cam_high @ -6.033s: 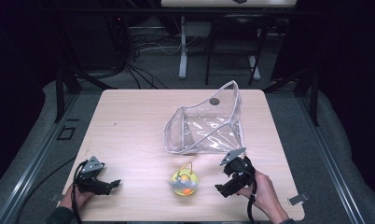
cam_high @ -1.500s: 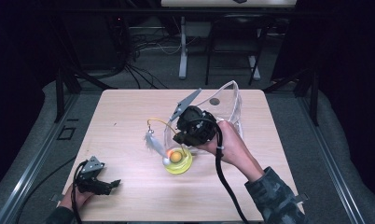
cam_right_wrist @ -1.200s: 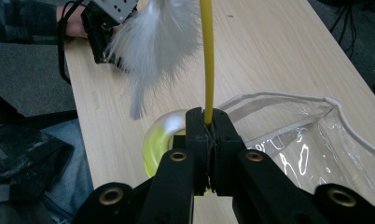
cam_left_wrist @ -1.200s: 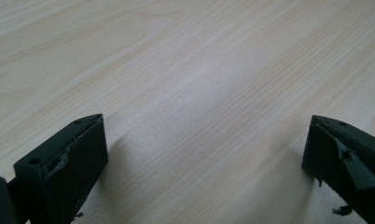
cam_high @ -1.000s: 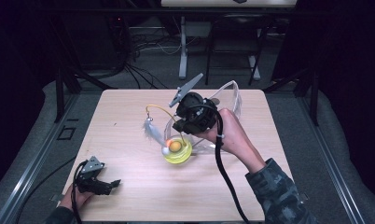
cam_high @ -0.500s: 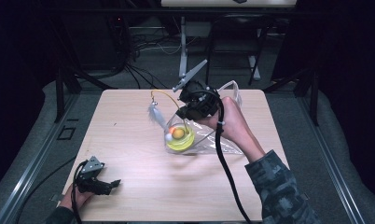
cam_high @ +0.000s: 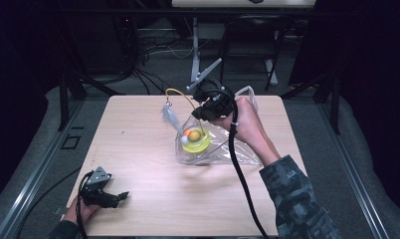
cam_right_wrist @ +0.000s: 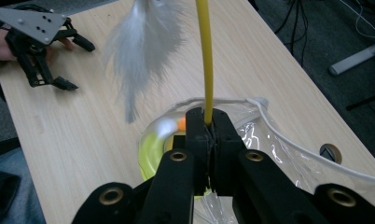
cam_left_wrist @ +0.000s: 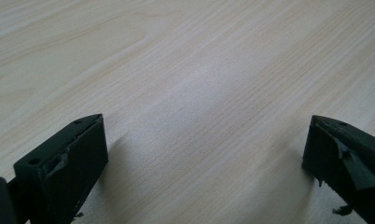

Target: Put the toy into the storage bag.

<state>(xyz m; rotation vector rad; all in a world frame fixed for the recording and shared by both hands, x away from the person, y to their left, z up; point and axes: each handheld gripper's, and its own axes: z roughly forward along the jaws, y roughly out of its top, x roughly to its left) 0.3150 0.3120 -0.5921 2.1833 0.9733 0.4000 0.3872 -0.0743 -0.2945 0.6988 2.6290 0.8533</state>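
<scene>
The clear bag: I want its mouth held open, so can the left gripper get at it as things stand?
Probably yes: the open left gripper rests at the table's near corner, with bare wood between it and the clear bag.

High overhead view; two close tool-mounted views, shared table [cam_high: 138,149]

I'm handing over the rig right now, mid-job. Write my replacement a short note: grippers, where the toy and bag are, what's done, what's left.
Right gripper: shut on the yellow arched wire of the cat toy, holding it at the bag's mouth.
Left gripper: open, resting on the wooden table at the near left corner, holding nothing.
Cat toy: its yellow round base with the orange ball sits at the clear plastic bag; the white feather dangles outside it.
Done: toy gripped and brought to the bag.
Left: probably push the whole toy inside and release; the left gripper could steady the bag.
</scene>
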